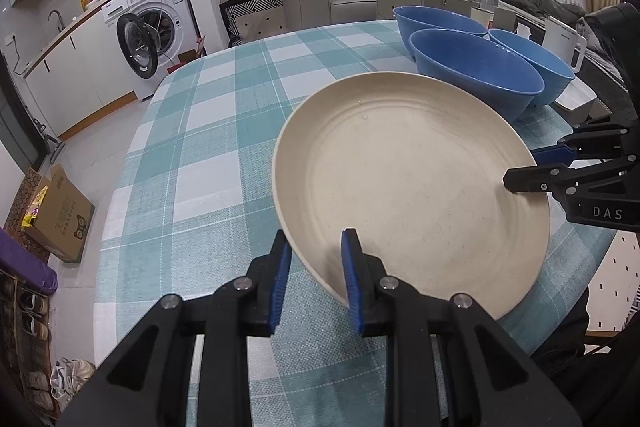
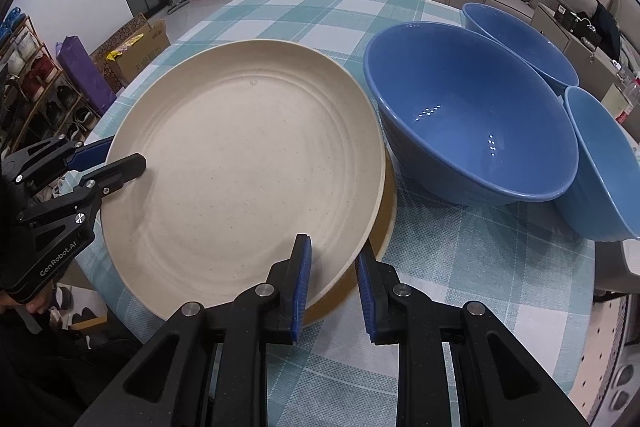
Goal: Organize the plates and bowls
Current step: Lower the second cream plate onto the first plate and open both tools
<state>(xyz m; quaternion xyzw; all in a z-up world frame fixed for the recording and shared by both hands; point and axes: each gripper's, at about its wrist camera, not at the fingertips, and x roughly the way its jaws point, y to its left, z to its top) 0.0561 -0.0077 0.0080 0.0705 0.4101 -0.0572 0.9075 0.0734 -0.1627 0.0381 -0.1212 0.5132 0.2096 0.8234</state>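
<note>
A large cream plate [image 1: 408, 183] [image 2: 244, 163] is held a little above the checked tablecloth, tilted. My left gripper [image 1: 316, 279] [image 2: 116, 159] is shut on its near-left rim. My right gripper [image 2: 334, 287] [image 1: 532, 167] is shut on the opposite rim. In the right wrist view the tan edge of a second plate [image 2: 387, 223] shows under the cream one. Three blue bowls stand just beyond: a big one [image 1: 476, 71] [image 2: 472, 115] nearest the plate, one behind it [image 1: 436, 19] [image 2: 520, 43], and one to the side [image 1: 536, 63] [image 2: 604, 163].
The round table [image 1: 224, 131] [image 2: 460, 267] has bare cloth on its far-left half. A white tray [image 1: 576, 95] and a white jug [image 1: 564, 43] sit at the table's right edge. On the floor are a cardboard box [image 1: 60, 215], a shoe rack and a washing machine [image 1: 152, 27].
</note>
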